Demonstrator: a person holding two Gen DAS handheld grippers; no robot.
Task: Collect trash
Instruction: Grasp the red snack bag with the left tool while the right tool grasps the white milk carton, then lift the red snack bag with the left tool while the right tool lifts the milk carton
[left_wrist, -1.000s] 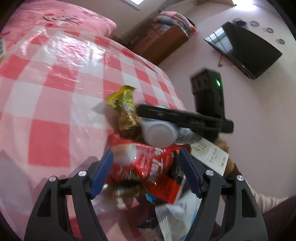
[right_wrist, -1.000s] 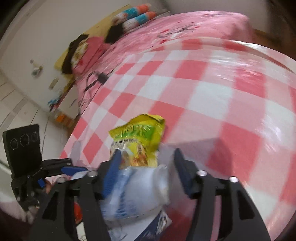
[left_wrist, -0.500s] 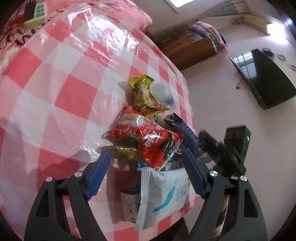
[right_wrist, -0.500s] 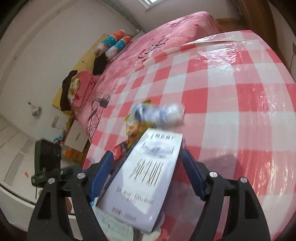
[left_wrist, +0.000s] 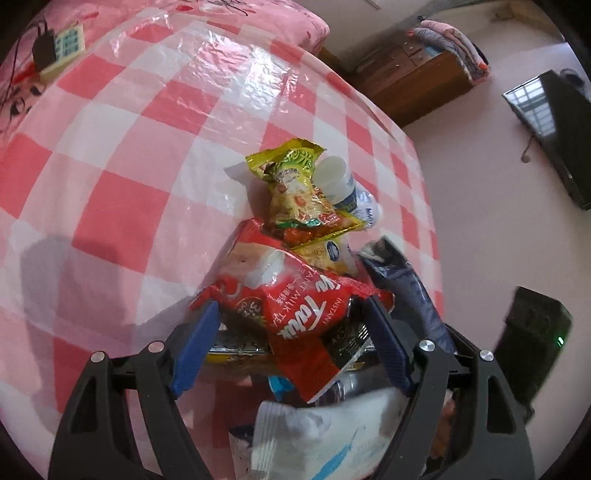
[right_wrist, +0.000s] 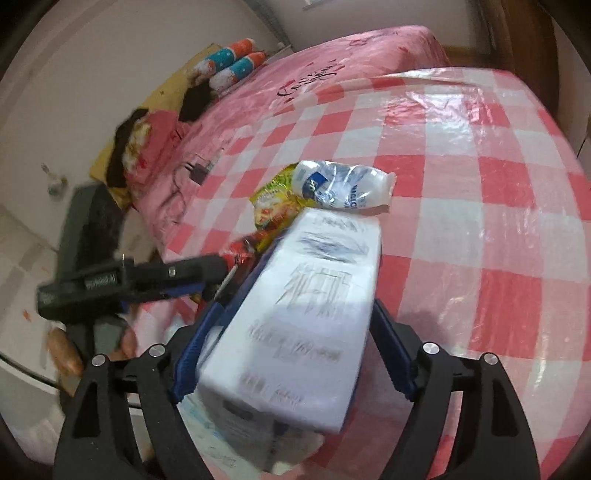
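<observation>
A pile of trash lies near the edge of the red-and-white checked sheet (left_wrist: 140, 155). In the left wrist view a red milk-tea wrapper (left_wrist: 295, 299) sits between the blue pads of my left gripper (left_wrist: 291, 332), whose jaws stand wide apart around it. A yellow noodle packet (left_wrist: 299, 192) and a crushed white plastic bottle (left_wrist: 343, 184) lie beyond it; a white bag (left_wrist: 321, 435) and a dark blue pouch (left_wrist: 402, 280) lie close by. In the right wrist view my right gripper (right_wrist: 291, 332) has a white tissue pack (right_wrist: 306, 317) between its wide-open jaws. The bottle (right_wrist: 343, 184) lies ahead.
A power strip with a charger (left_wrist: 59, 44) lies on the pink bedding at far left. A wooden dresser (left_wrist: 417, 81) and a wall television (left_wrist: 554, 122) stand beyond the bed. Pillows and clothes (right_wrist: 147, 133) lie at the bed's far side. My left gripper (right_wrist: 122, 284) shows at left.
The right gripper let the crushed bottle go; it now lies on the sheet beside the yellow packet. Both grippers have drawn back from the pile, and the tissue pack sits between the right jaws.
</observation>
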